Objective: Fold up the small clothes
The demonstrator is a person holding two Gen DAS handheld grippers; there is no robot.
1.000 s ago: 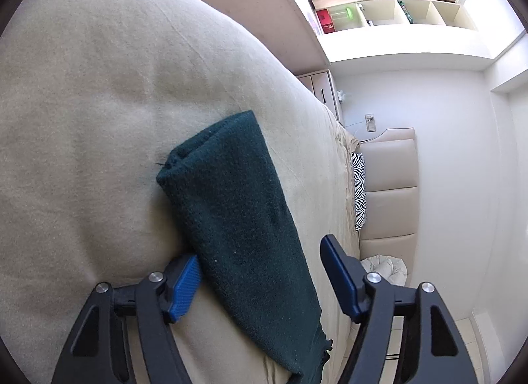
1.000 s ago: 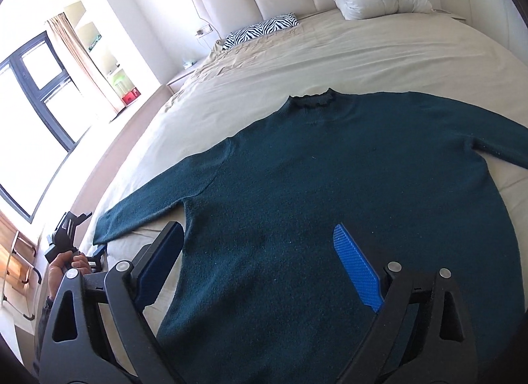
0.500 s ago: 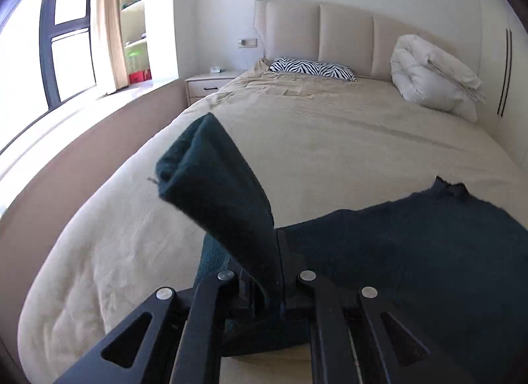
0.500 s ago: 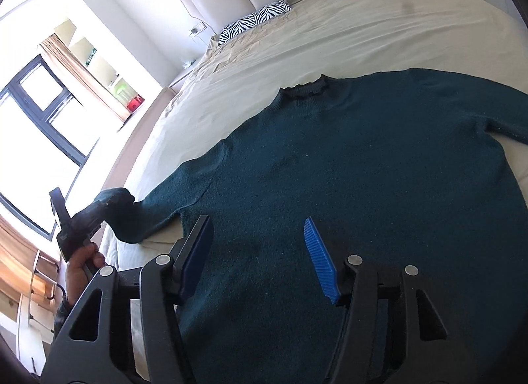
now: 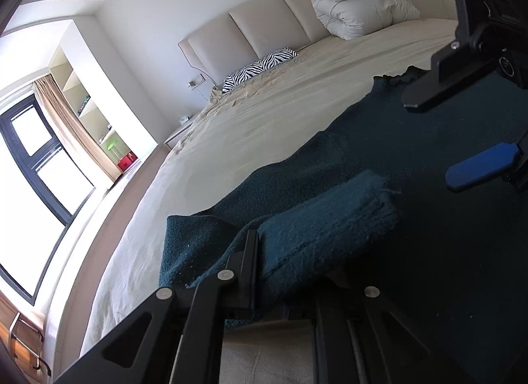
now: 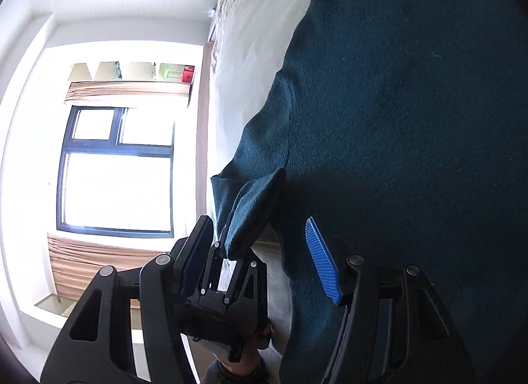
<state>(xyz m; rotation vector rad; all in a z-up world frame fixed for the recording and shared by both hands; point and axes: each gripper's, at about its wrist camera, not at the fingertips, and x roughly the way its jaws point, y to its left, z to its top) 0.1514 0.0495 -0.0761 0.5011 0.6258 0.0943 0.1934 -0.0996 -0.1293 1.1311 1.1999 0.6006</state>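
A dark teal sweater point(image 5: 412, 153) lies flat on the beige bed point(image 5: 264, 103), collar toward the headboard. My left gripper point(image 5: 283, 272) is shut on the sweater's left sleeve point(image 5: 323, 219) and holds its cuff end folded over the body. In the right wrist view the left gripper point(image 6: 231, 252) shows below the sleeve point(image 6: 254, 212), close beside my right gripper point(image 6: 260, 258). My right gripper is open and empty, low over the sweater's side point(image 6: 396, 120); its blue pads point(image 5: 478, 166) also show in the left wrist view.
A folded white duvet point(image 5: 359, 4) and a zebra pillow point(image 5: 260, 69) lie by the padded headboard. A large window point(image 6: 115, 173) with curtains and wall shelves point(image 5: 82, 87) stand past the bed's left edge.
My left gripper carried the sleeve from the bed's edge inward and over the sweater's body. My right gripper tilted and dropped close to the sweater, beside the left gripper.
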